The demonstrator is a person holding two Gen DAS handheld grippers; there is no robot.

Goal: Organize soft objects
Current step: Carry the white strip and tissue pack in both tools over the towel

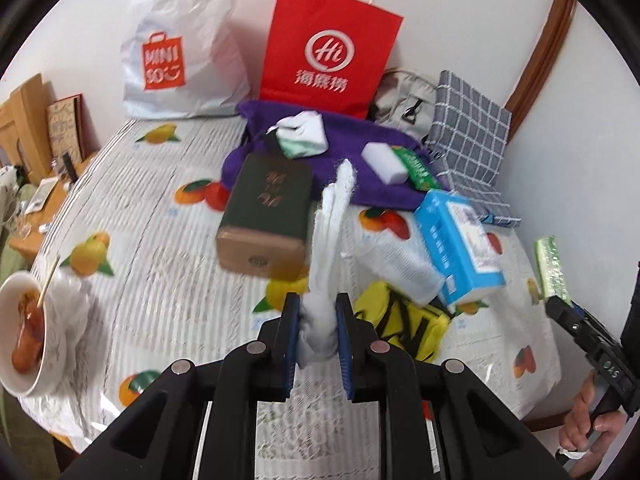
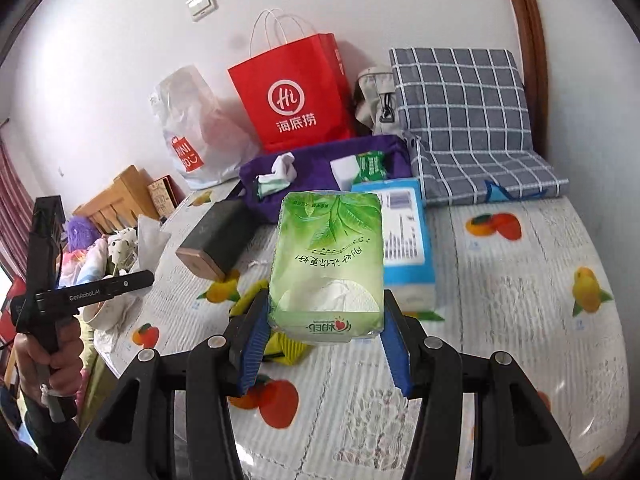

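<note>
My left gripper [image 1: 318, 322] is shut on a long white soft cloth [image 1: 332, 216] that stands up from its blue pads above the table. My right gripper [image 2: 325, 322] is shut on a green tissue pack [image 2: 326, 256], with a pad pressed to each side; the left wrist view shows that pack [image 1: 552, 268] at the far right. On the table lie a purple cloth [image 1: 360, 136], a white bundle [image 1: 304, 132], a white block [image 1: 384, 160], a blue tissue pack [image 1: 456, 240], a white wrapped pack [image 1: 400, 268] and a yellow bag [image 1: 400, 320].
A dark green box [image 1: 268, 208] sits mid-table on the fruit-print cloth [image 1: 160, 240]. A red paper bag [image 1: 328, 48], a white plastic bag [image 1: 180, 40] and a checked cushion [image 1: 468, 132] line the wall. A bowl of food [image 1: 24, 320] stands at the left edge.
</note>
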